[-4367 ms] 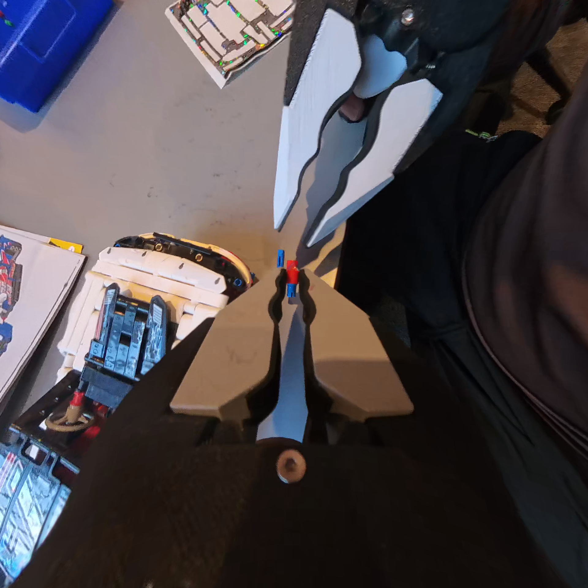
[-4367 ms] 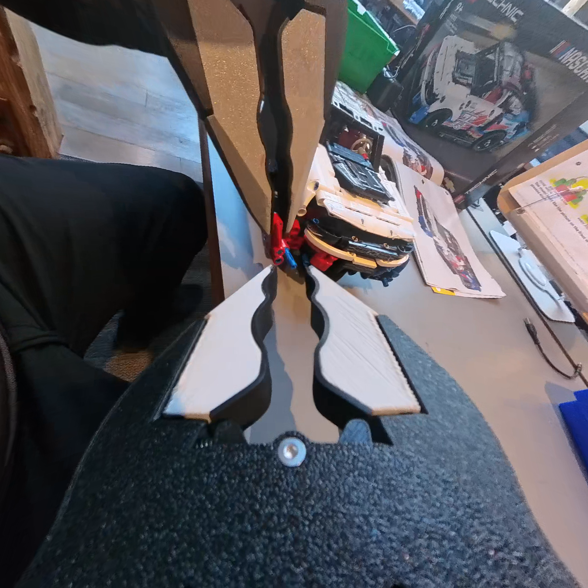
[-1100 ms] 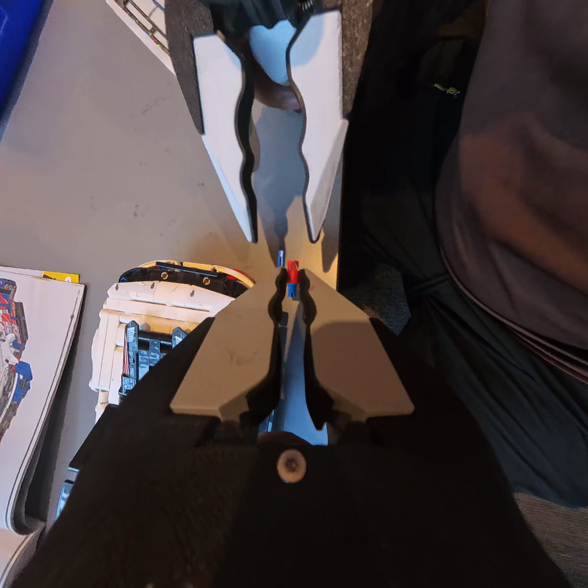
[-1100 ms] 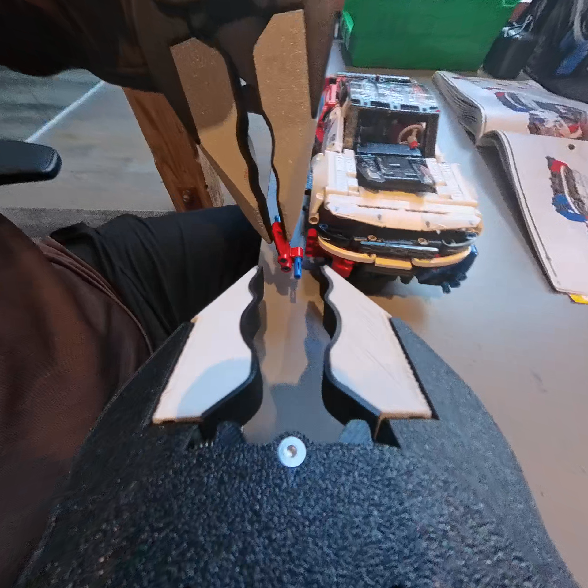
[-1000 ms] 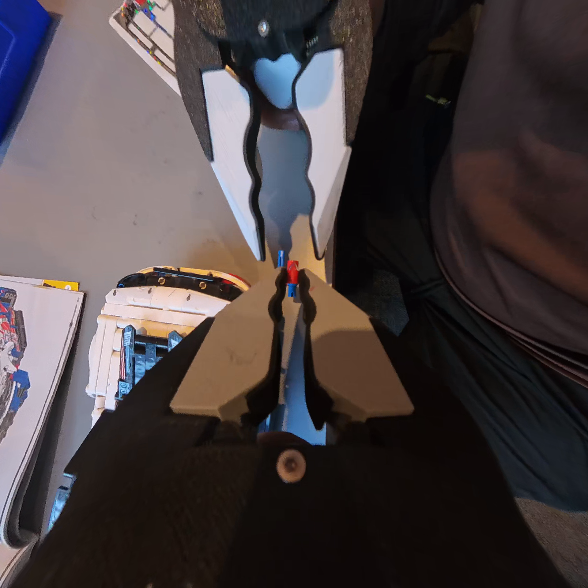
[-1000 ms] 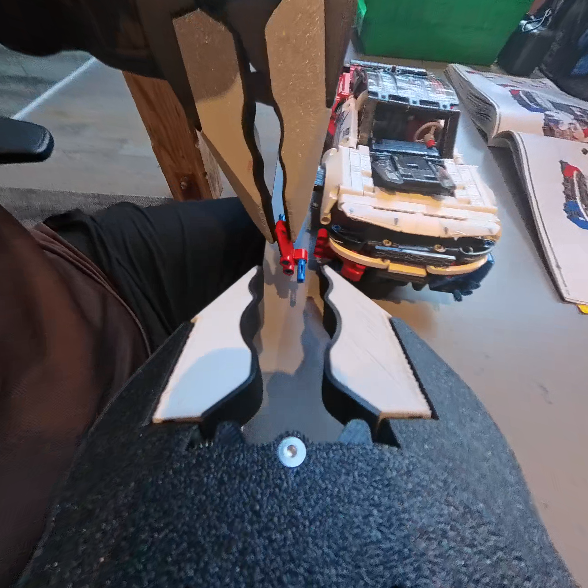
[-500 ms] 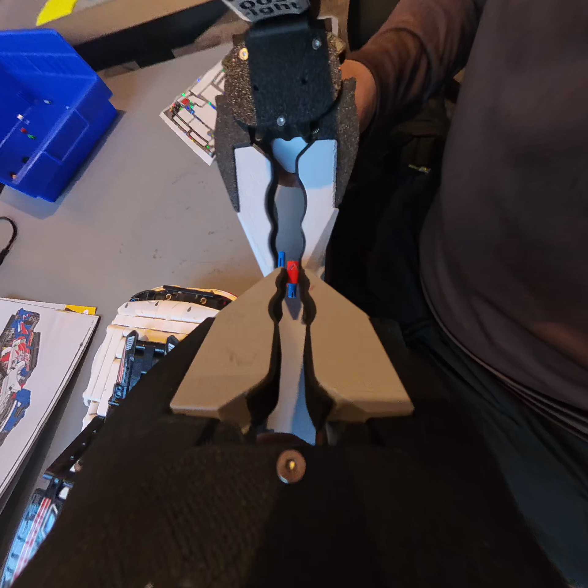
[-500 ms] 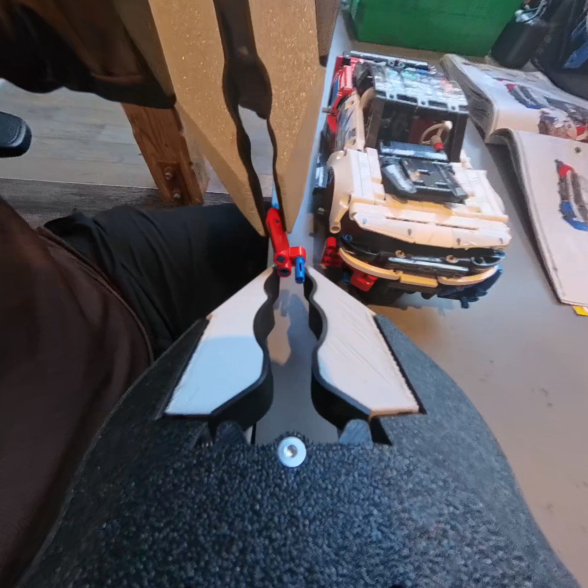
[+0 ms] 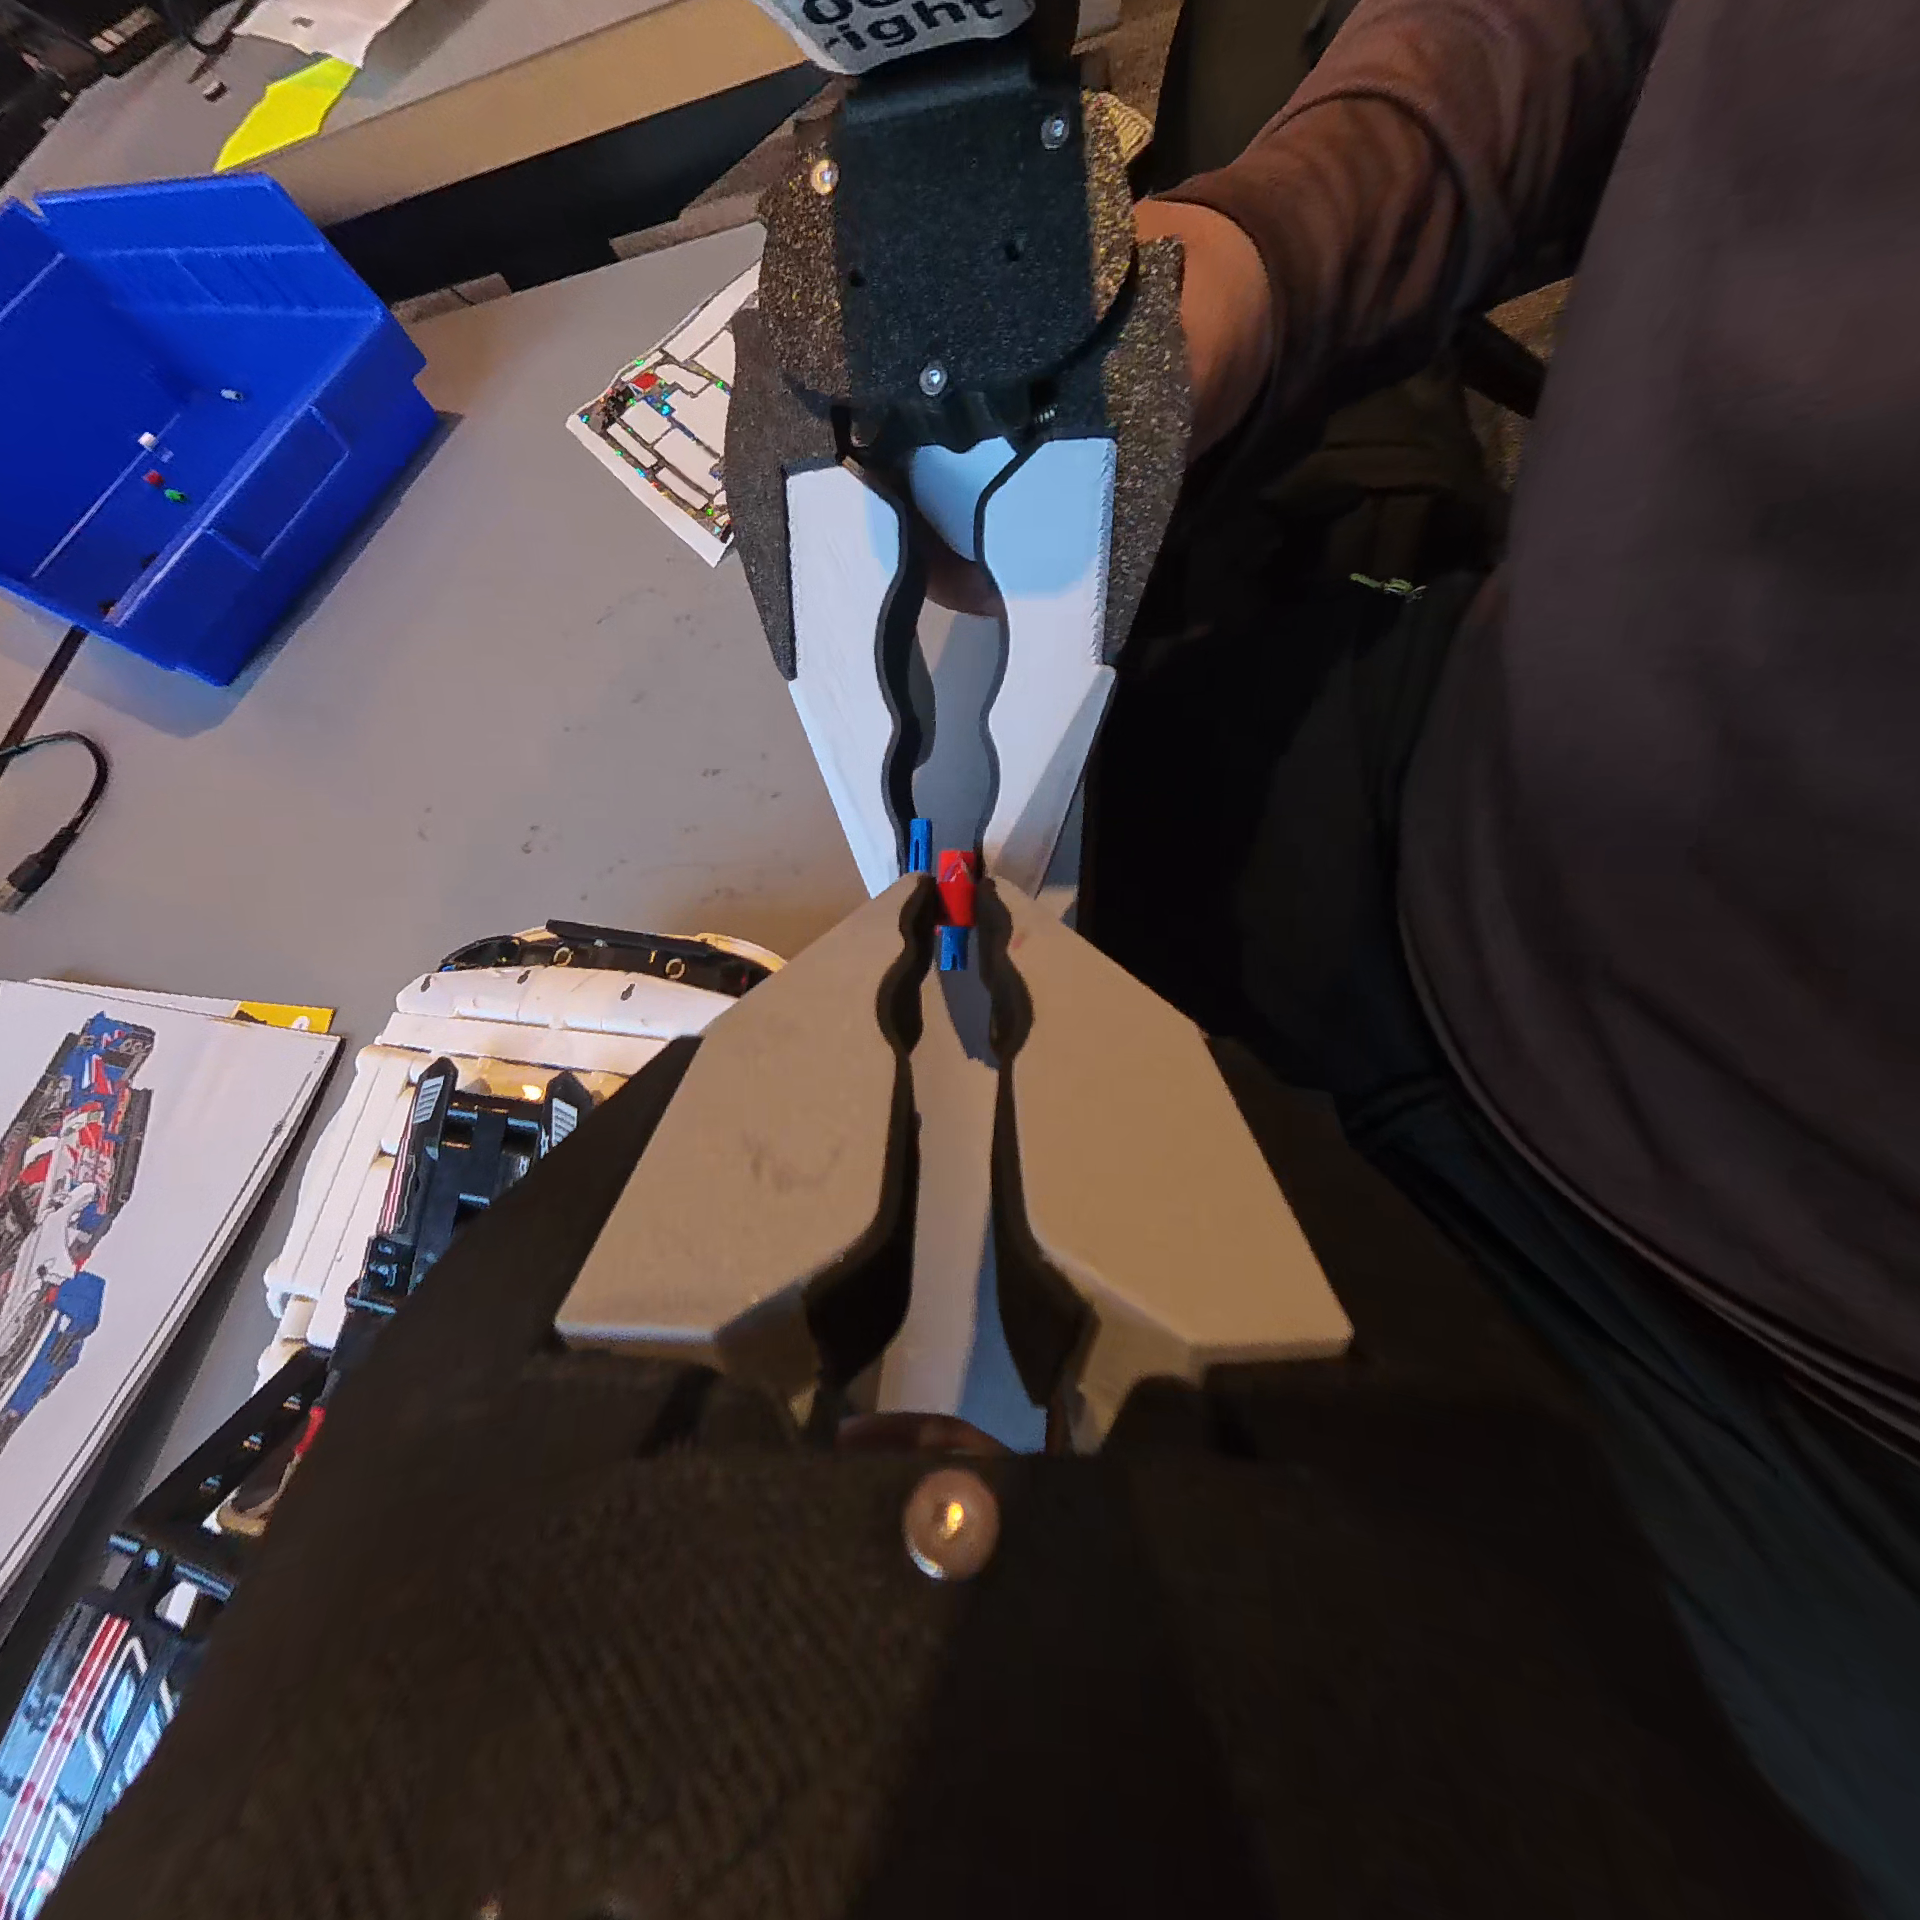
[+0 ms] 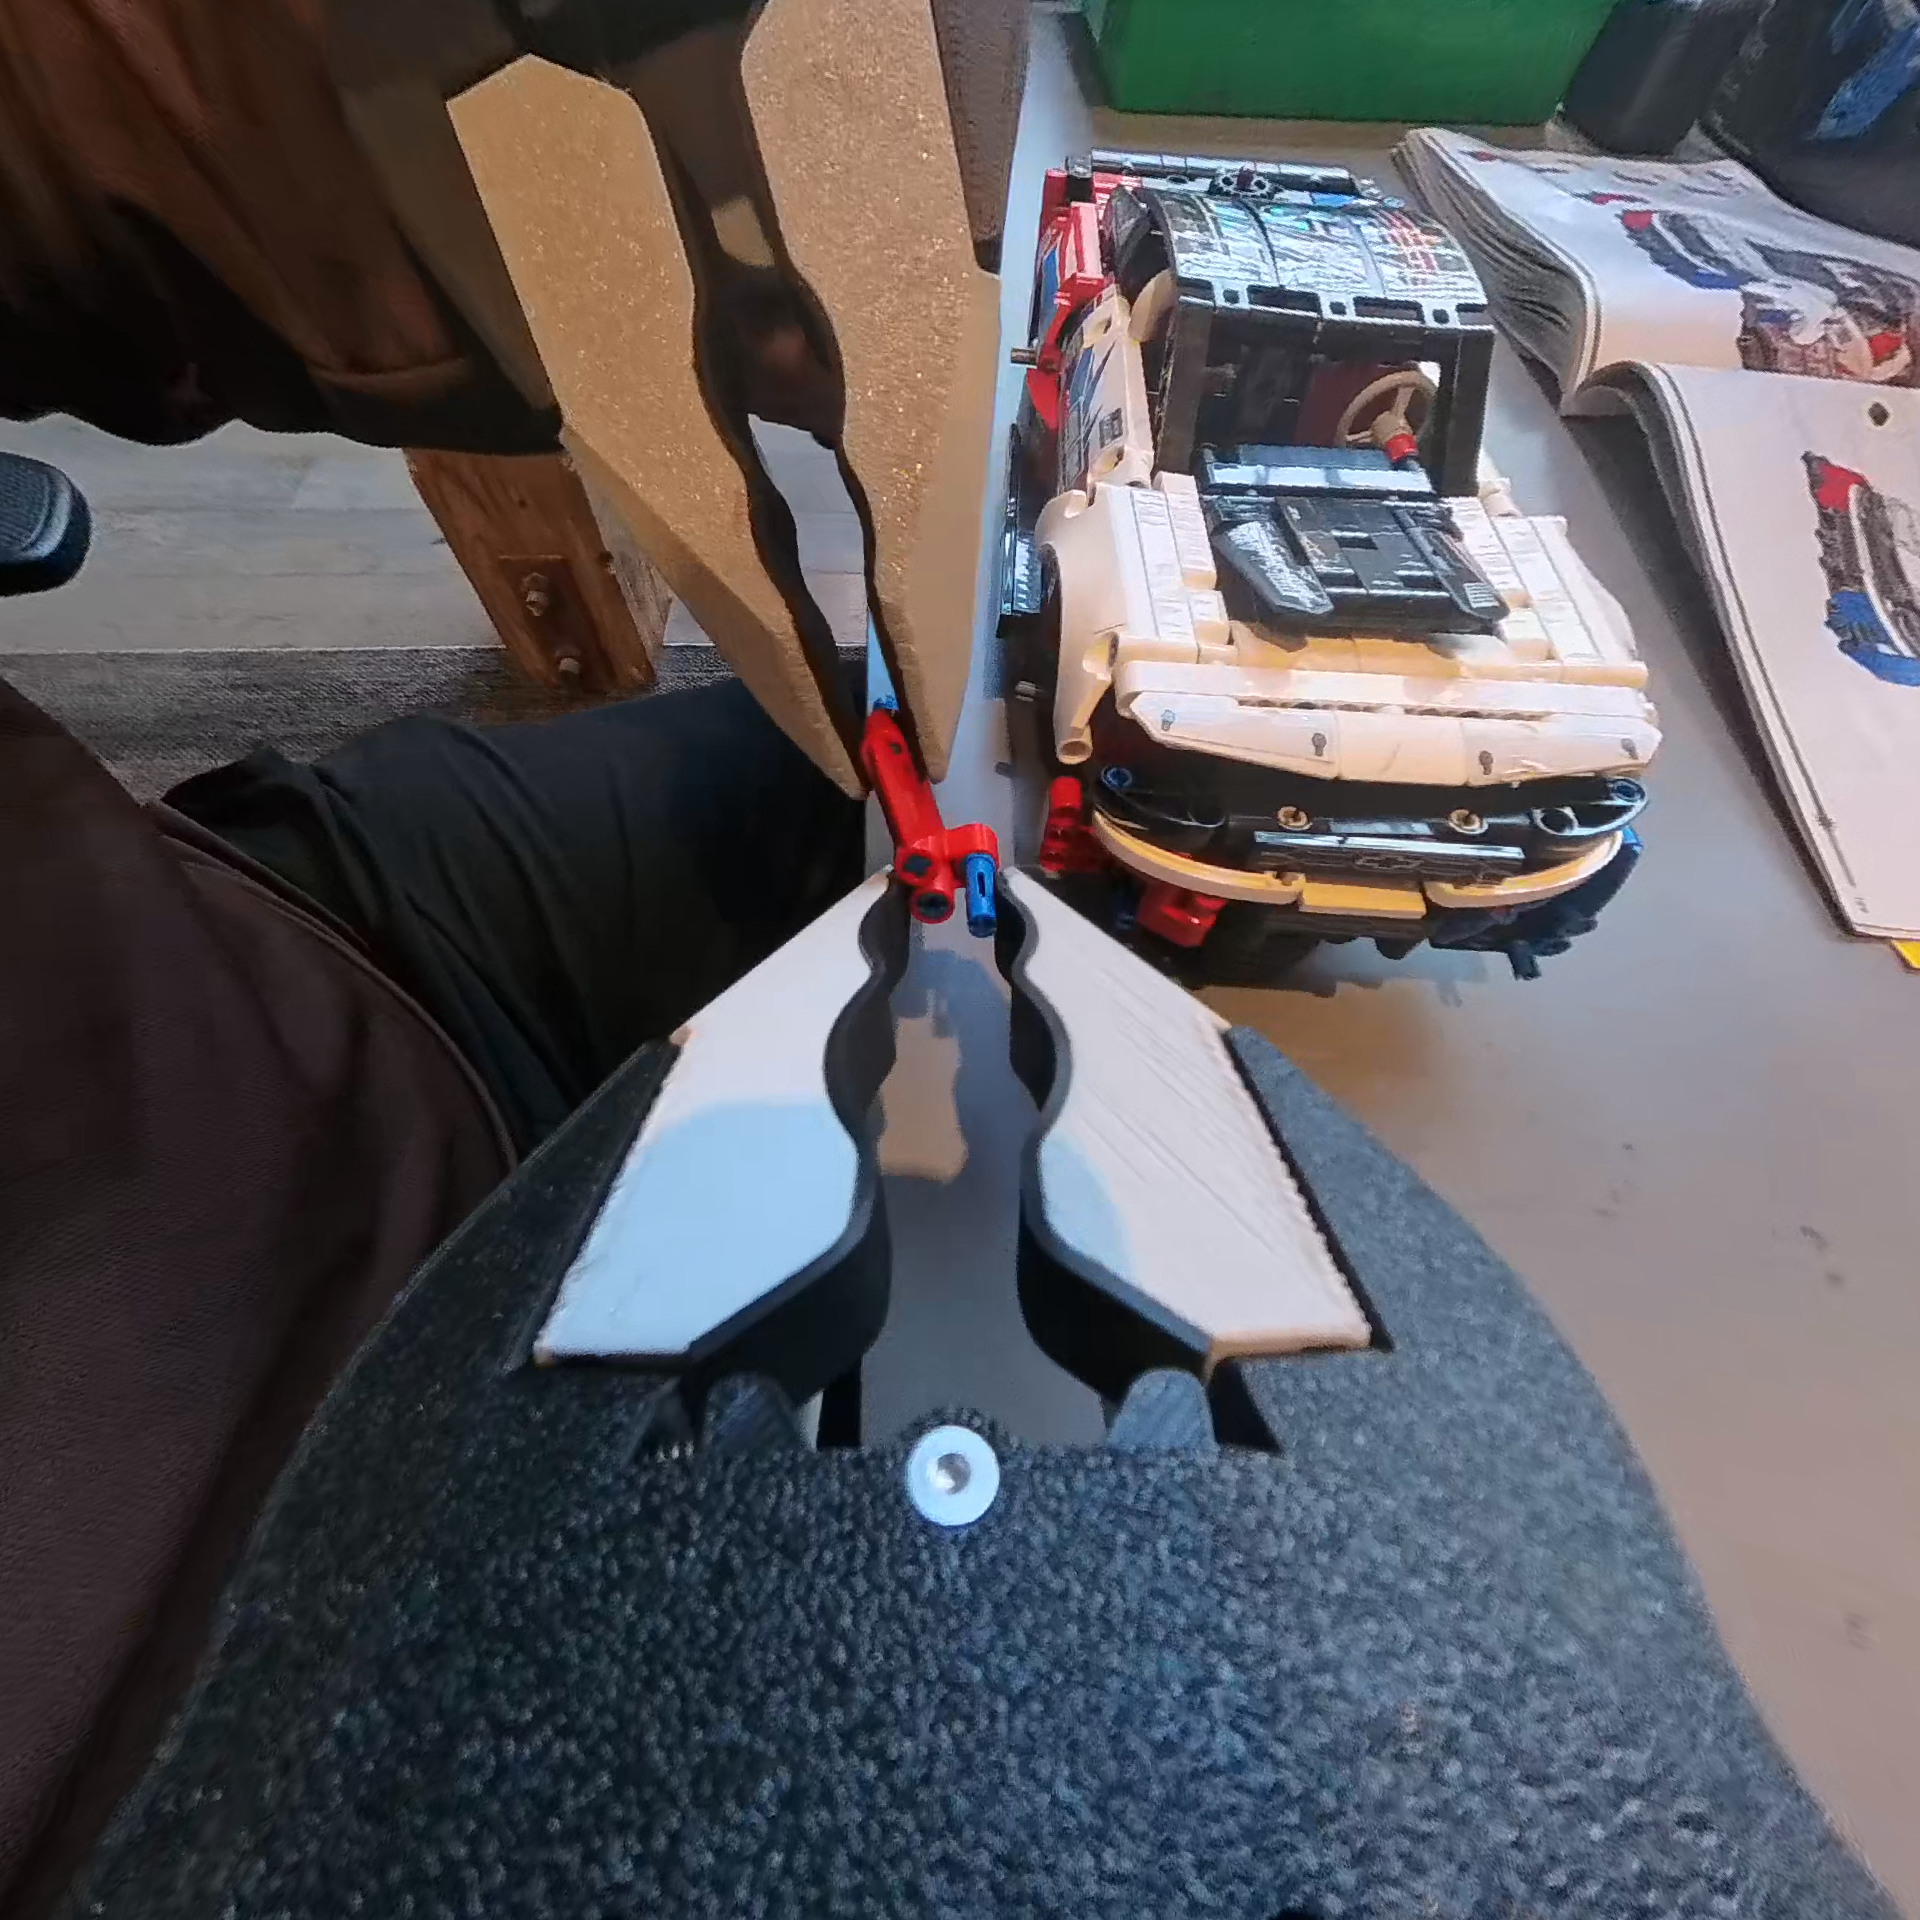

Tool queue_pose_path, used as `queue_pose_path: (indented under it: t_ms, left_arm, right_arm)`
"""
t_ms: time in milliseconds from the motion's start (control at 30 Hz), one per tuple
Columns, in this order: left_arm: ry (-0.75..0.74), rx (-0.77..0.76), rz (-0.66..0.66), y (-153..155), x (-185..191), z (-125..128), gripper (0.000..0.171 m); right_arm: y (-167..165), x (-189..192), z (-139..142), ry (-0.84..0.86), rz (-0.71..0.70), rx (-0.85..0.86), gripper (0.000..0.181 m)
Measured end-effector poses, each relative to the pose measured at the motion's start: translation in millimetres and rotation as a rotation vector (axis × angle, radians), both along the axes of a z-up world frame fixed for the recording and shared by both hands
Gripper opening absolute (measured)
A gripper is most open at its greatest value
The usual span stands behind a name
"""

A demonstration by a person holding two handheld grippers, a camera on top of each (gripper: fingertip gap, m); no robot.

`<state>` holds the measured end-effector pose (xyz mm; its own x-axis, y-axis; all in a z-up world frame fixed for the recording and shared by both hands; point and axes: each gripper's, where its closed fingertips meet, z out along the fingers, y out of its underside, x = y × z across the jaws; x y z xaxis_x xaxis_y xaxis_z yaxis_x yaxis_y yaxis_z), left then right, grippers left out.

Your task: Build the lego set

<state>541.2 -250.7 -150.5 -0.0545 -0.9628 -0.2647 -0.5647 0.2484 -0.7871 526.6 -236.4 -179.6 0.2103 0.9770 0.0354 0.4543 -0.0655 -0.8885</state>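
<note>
A small red connector piece point(image 10: 920, 831) with blue pins point(image 10: 980, 896) hangs in the air over the table's near edge. My left gripper point(image 9: 951, 902) is shut on its far part, and it also shows in the right wrist view point(image 10: 896, 781), coming from above. My right gripper point(image 10: 945, 883) faces it tip to tip, its white fingertips closed on the piece's end with the blue pin. It also shows in the left wrist view point(image 9: 963, 875). The white, black and red lego car point(image 10: 1351, 644) stands on the grey table point(image 10: 1558, 1195) beside the grippers, and shows in the left wrist view point(image 9: 540, 1023) too.
An open instruction booklet point(image 10: 1818, 582) lies beyond the car. A blue bin point(image 9: 208, 416) with a few tiny parts, a sticker sheet point(image 9: 675, 457) and a black cable point(image 9: 52, 821) are on the table. A green bin point(image 10: 1351, 52) stands at the far end. The person's body point(image 9: 1662, 935) is close by. Both grippers' tips are close together, under 4 cm apart.
My right gripper narrowed its fingers and moved in onto the end of the red piece. Both grippers tilted, so more of the table and car shows. My left gripper kept its hold.
</note>
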Motion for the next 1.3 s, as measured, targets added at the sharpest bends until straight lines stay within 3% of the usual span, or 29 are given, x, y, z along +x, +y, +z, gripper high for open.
queue_pose_path:
  t_ms: [233, 600, 733, 1033, 1300]
  left_arm:
    - [0.004, -0.029, 0.047, 3, -1, -3, 0.005]
    - [0.030, -0.008, 0.011, 4, -4, -5, 0.005]
    - [0.057, -0.007, 0.013, 5, -5, -9, 0.005]
    - [0.132, -0.019, -0.008, 5, -4, -16, 0.005]
    - [0.191, -0.043, 0.165, 18, -5, -26, 0.006]
  right_arm:
    - [3, 0, -1, 0.002, -0.019, 0.040, 0.015]
    - [3, 3, 2, 0.010, -0.028, 0.063, 0.018]
    - [6, 6, 10, -0.004, -0.056, 0.153, 0.023]
    - [-2, 1, 3, -0.066, -0.010, 0.181, 0.006]
    - [9, 1, -9, -0.078, -0.056, 0.126, 0.007]
